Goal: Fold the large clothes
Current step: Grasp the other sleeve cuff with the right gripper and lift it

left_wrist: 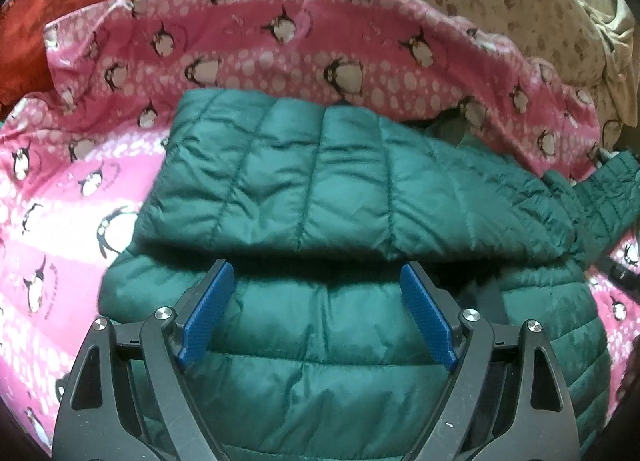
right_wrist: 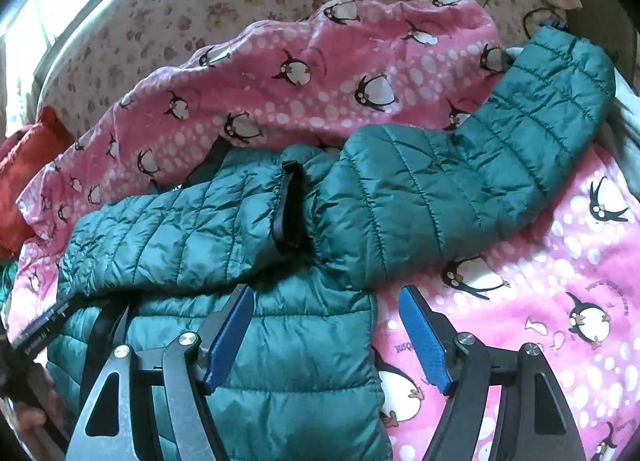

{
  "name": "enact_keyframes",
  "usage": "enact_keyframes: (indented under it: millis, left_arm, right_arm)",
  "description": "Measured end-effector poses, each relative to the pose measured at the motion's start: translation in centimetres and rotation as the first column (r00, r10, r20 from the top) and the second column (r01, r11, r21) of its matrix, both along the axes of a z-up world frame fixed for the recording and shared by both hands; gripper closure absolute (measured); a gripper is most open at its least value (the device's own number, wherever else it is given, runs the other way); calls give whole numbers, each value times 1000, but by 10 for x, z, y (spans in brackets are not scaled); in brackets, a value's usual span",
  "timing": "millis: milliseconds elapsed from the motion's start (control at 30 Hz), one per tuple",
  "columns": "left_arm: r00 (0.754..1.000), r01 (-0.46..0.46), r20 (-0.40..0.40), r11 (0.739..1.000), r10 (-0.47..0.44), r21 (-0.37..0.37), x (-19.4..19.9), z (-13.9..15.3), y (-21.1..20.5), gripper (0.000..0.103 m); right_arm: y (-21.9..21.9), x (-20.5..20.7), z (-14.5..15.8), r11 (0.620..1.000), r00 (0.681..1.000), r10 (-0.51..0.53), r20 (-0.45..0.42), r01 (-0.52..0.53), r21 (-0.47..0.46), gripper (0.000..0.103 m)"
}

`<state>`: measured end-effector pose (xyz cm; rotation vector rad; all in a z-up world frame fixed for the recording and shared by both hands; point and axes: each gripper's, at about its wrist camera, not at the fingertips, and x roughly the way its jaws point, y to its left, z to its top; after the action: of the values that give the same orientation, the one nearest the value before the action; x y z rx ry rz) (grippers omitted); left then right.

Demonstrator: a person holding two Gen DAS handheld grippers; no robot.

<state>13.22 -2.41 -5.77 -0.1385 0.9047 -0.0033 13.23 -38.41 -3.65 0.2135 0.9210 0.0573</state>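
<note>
green puffer jacket point(left_wrist: 352, 189) half-folded on penguin blanket point(left_wrist: 80, 165) — both claws open

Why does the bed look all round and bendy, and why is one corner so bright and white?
Both views use a fisheye lens, so straight edges bulge into curves. In the right wrist view, glare whitens the top-left corner by the flowered sheet, while the green jacket looks crisp. In the left wrist view, light washes out the pink penguin blanket on the left, and the jacket's far edge is slightly blurred.

A home bedroom: a bed with a floral sheet point(right_wrist: 168, 17), a pink penguin-print blanket point(left_wrist: 280, 45) spread over it, and a red cushion point(left_wrist: 60, 13) beyond.
</note>
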Motion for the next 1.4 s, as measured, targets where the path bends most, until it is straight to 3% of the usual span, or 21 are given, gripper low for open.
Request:
enact_keyframes:
  millis: [233,600,767,1133,1400]
  left_arm:
    - [1000,25,6,999,-25,33,1,-9,-8,17]
    - [1000,29,5,999,-29,29,2,-14,-7,17]
    - [1000,29,9,999,-30,22,2,-15,-7,17]
    - [999,30,11,999,-30,25,2,-16,-7,17]
    - [1000,29,11,999,-29,27,2,-16,-8,17]
  right_arm:
    - [-50,8,10,994,994,-108,11,108,8,31]
    - [-136,19,18,946,947,-318,36,320,-53,31]
    - [-150,22,18,922,929,-365,63,370,-113,31]
    - [-172,31,17,912,919,-389,57,393,-115,23]
    - [-208,37,24,886,887,-457,70,461,-57,23]
